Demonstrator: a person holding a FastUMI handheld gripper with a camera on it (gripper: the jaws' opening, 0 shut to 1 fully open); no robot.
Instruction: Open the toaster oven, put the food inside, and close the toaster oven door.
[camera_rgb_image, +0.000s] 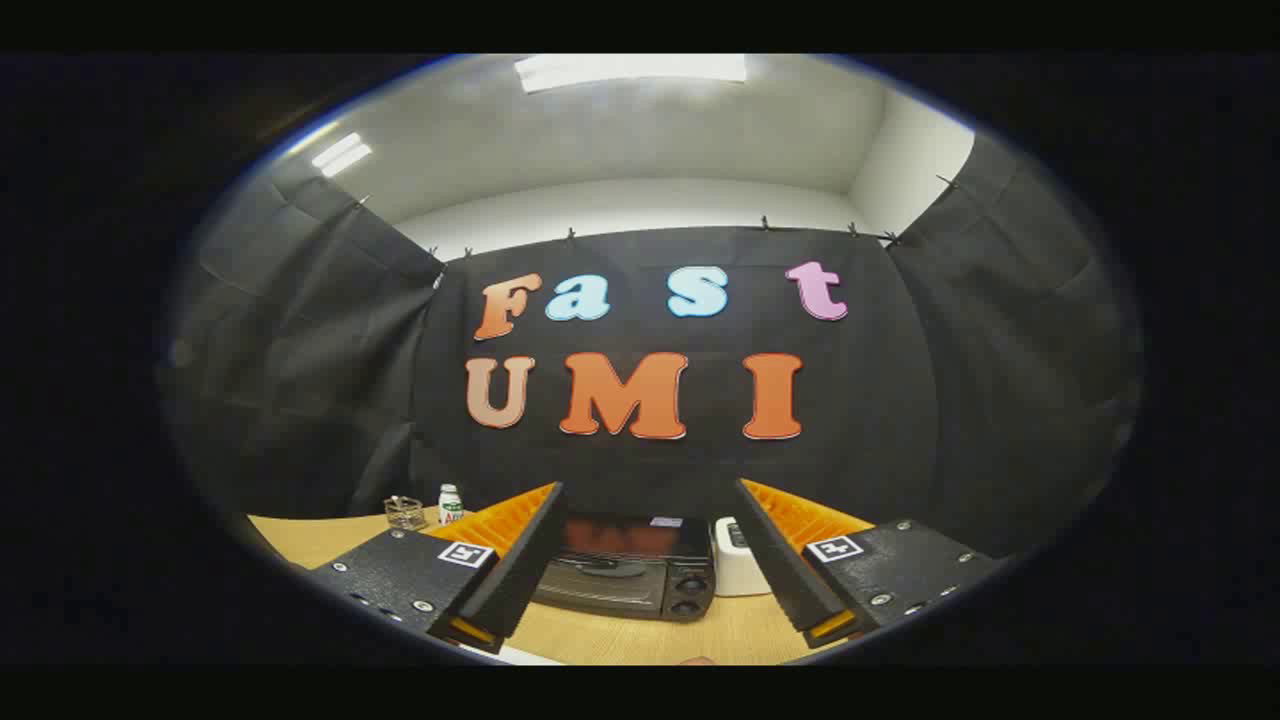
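Right now, in the gripper view, the gripper is hovering above the wooden table with its two fingers spread wide apart, gripping nothing at all, open air between them. Low in the centre of the frame, just ahead of the fingers and framed in the gap between them, the toaster oven is sitting on the table, its door appearing to be shut, its glass front catching a reddish reflection and two round knobs showing at its right side. Just beside the oven's right side, a white appliance is standing, partly hidden behind the right finger. Over at the lower left of the frame, beyond the left finger, a small white bottle is standing upright near the table's far edge, with a small clear container just beside it on its left. No food item is making itself identifiable from this angle.
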